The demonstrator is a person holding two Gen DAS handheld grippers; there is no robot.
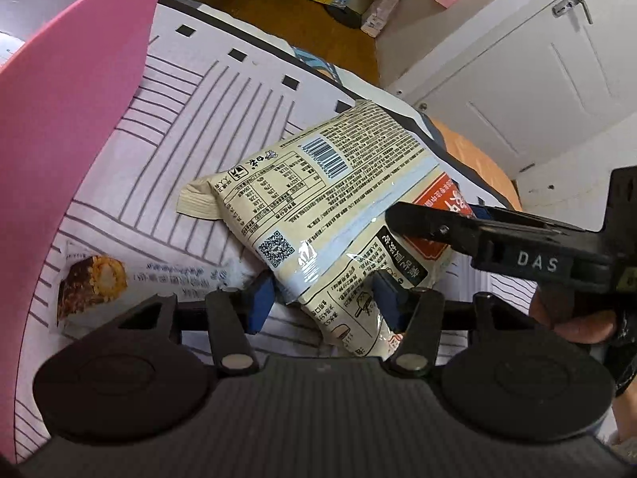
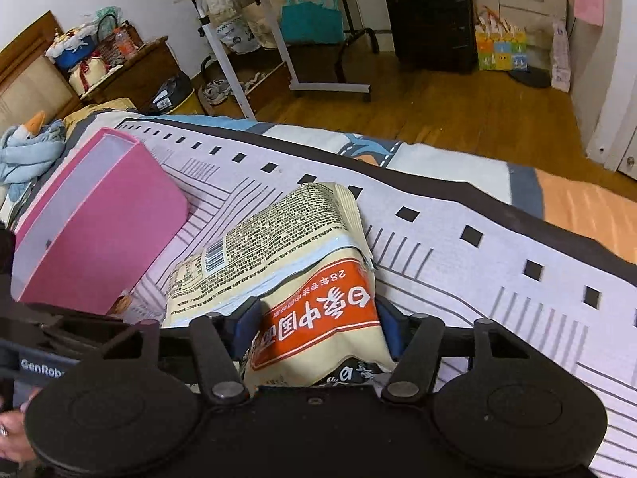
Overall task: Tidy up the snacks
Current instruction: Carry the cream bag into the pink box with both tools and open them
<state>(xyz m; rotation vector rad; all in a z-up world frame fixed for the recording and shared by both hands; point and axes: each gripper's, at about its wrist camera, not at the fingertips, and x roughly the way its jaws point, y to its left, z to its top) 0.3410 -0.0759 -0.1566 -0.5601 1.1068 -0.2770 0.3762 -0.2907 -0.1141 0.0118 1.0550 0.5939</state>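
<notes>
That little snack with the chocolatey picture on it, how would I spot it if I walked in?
Find the tall pink box on the striped bedspread. At its foot, left of the big cream noodle bag both claws are holding, lies a small pale wrapper. It alone pictures a chocolate-coated bar with a creamy centre.

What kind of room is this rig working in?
Most likely a bedroom at home. The snack bag lies on a patterned bedspread, with a black suitcase standing on the wooden floor beyond it and a white closet door to the side.
</notes>
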